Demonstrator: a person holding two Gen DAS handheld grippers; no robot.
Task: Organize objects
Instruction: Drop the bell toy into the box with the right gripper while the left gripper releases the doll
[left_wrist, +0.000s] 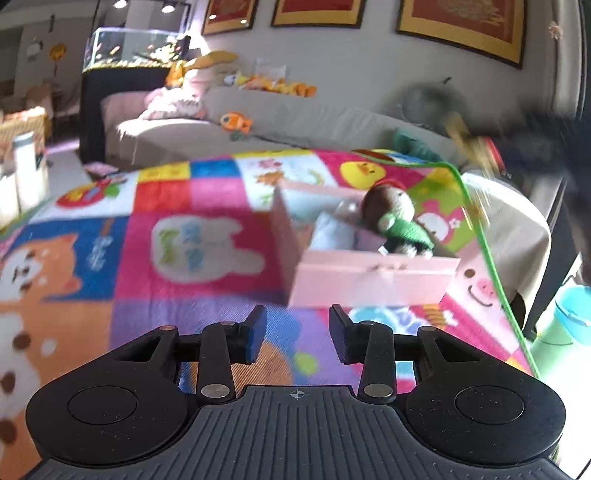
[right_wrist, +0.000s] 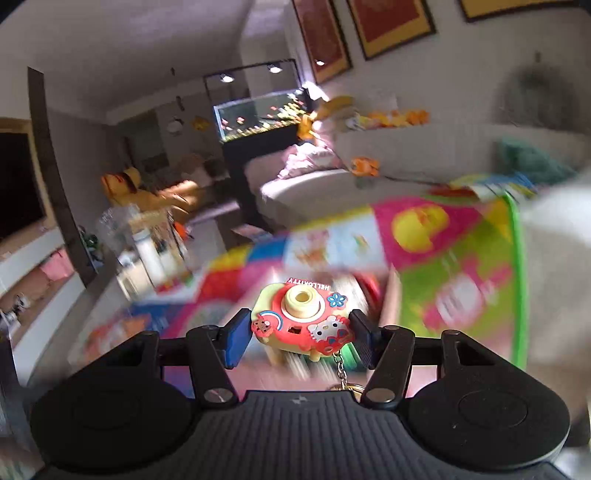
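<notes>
A pink open box (left_wrist: 373, 280) stands on the colourful play mat (left_wrist: 166, 236). A knitted doll (left_wrist: 397, 218) with brown hair and green top leans in it, next to pale soft items (left_wrist: 332, 230). My left gripper (left_wrist: 297, 332) is open and empty, just in front of the box. My right gripper (right_wrist: 301, 332) is shut on a Hello Kitty toy camera keychain (right_wrist: 301, 321), held above the mat (right_wrist: 443, 258); its chain (right_wrist: 341, 373) hangs below. The right wrist view is blurred.
A grey sofa (left_wrist: 258, 122) with plush toys stands beyond the mat. A fish tank (left_wrist: 133, 48) is at the back left. White bottles (left_wrist: 26, 173) stand at the left edge. A blue and green container (left_wrist: 569, 321) sits off the mat's right side.
</notes>
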